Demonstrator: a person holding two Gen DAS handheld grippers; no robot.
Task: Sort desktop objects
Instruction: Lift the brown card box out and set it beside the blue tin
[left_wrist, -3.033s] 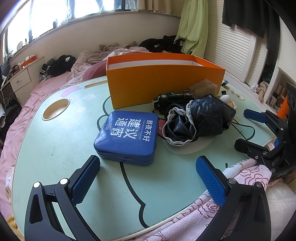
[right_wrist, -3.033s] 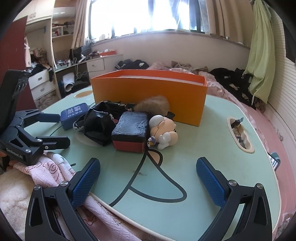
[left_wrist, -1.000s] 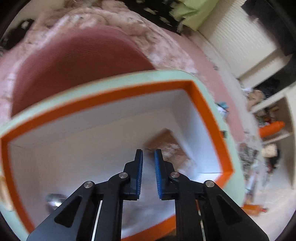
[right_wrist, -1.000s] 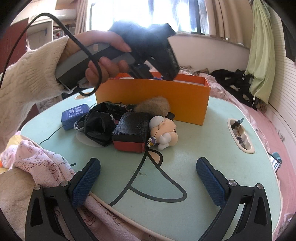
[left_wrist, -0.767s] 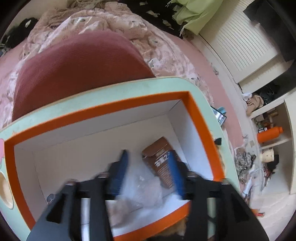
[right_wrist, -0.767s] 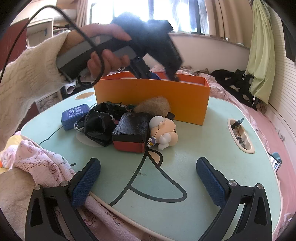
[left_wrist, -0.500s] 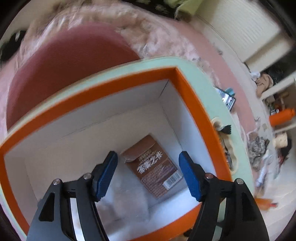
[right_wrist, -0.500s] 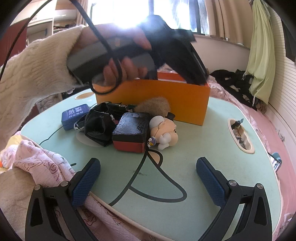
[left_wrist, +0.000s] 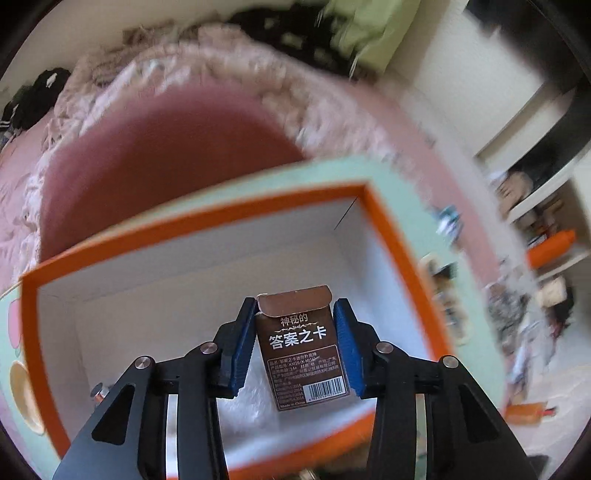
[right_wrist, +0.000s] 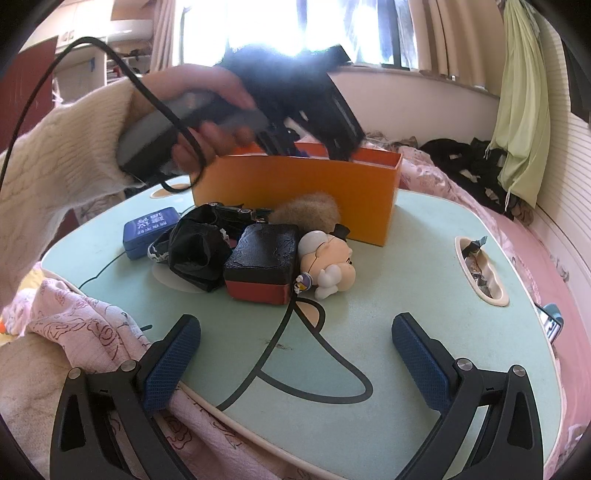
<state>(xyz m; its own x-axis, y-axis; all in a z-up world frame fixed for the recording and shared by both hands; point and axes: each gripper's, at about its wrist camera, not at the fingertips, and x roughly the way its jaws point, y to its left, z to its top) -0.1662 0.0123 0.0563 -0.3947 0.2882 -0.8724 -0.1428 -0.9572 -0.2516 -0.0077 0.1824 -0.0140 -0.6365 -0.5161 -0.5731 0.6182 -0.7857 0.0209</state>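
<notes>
The pale green table (right_wrist: 424, 258) carries an orange box (right_wrist: 295, 192) at its far side and a heap of loose things in front: a black cloth (right_wrist: 199, 251), a black and red case (right_wrist: 264, 264), a blue case (right_wrist: 149, 227) and a small doll (right_wrist: 328, 266). Over the open box, the left tongs (left_wrist: 295, 345) are closing around a brown card pack (left_wrist: 301, 347) that lies between the pads inside the box, seemingly to reposition it. The right tongs (right_wrist: 295, 354) hang wide open and empty above the table's near edge. Next comes settling the pack, then fetching another loose item.
</notes>
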